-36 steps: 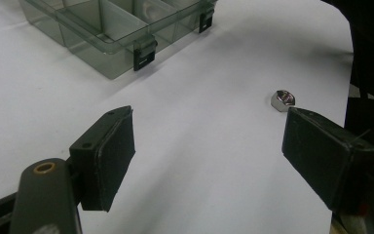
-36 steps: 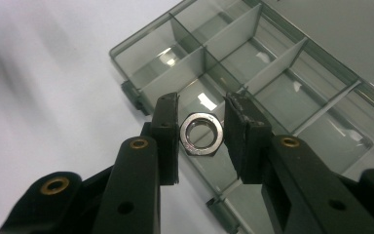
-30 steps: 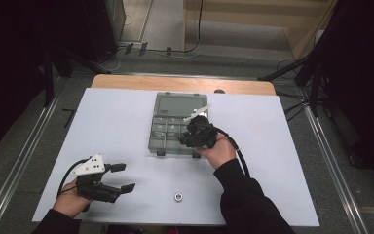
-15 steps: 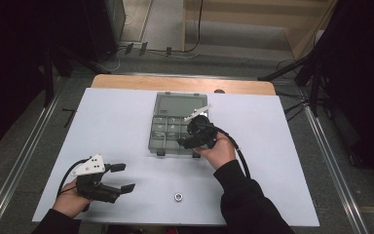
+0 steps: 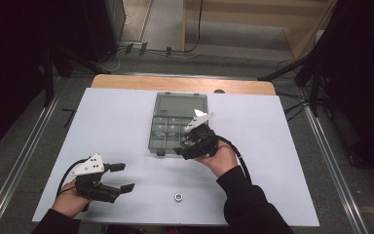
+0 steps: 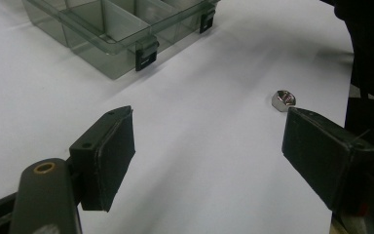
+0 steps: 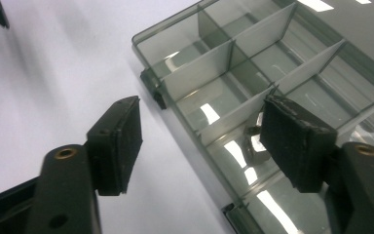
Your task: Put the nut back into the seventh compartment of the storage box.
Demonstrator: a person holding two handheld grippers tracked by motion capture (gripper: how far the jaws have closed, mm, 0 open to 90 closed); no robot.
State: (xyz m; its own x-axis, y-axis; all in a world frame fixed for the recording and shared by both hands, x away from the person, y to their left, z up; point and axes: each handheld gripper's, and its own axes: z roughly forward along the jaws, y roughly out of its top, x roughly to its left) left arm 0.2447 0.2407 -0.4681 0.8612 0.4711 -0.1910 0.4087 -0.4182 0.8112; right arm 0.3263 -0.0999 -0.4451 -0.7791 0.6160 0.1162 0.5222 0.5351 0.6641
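The right gripper (image 5: 187, 146) hangs with jaws spread over the near edge of the clear box (image 5: 177, 122), where one nut (image 7: 254, 146) lies half hidden behind a jaw. It looks like sorting. Next, probably the loose nut (image 5: 178, 197), near the wide-open left gripper (image 5: 121, 176).

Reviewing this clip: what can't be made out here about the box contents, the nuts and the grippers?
- High view: the organizer box near-right compartments are covered by the right gripper and hand.
- Right gripper view: a nut in the box is partly behind one of the fingers; the box runs off the frame.
- High view: the loose nut is too small for detail.
- Left gripper view: its far side is cut by a finger.
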